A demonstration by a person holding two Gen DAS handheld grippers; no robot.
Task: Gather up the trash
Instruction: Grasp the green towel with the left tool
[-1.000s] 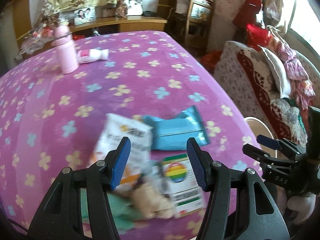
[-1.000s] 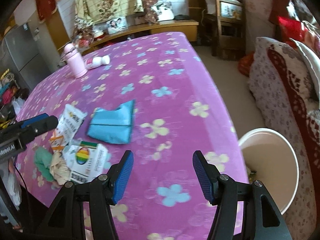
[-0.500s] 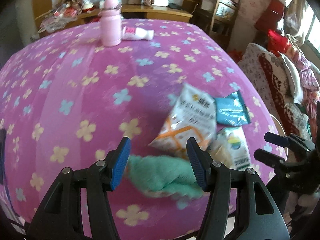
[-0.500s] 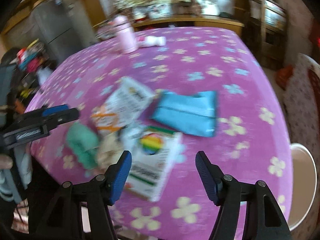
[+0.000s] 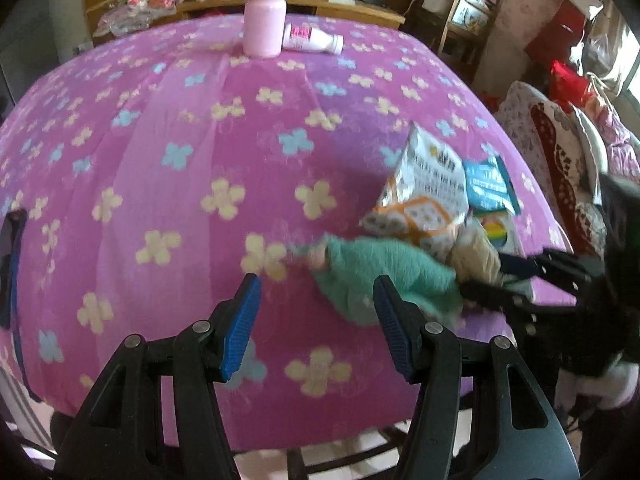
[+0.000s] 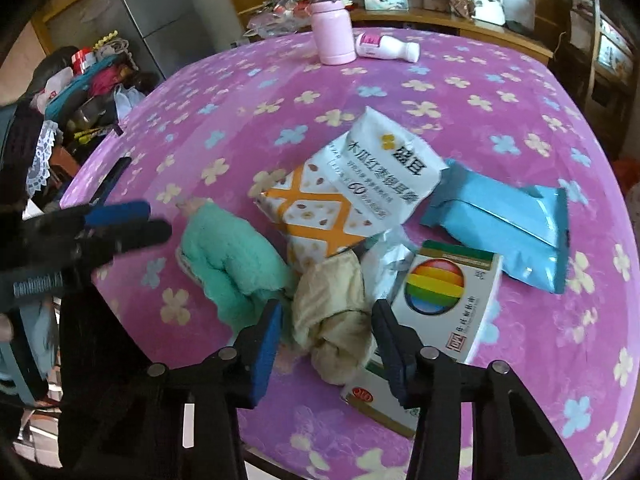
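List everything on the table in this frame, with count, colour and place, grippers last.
flask: 1, pink, upright, far edge
small bottle: 1, white and pink, lying beside flask
snack bag: 1, white and orange, mid pile
blue pack: 1, right of bag
rainbow box: 1, white, near right
green cloth: 1, left of pile
beige cloth: 1, between right jaws
tablecloth: 1, purple, flowered
left gripper: open, nothing between
right gripper: jaws closing round beige cloth

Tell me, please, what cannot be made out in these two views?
- Right hand-held gripper: whether its pads press the beige crumpled cloth between them; both views blurred.
- White box with the red logo: its print, hidden by a finger.
- Green fluffy cloth: outline smeared, left view.
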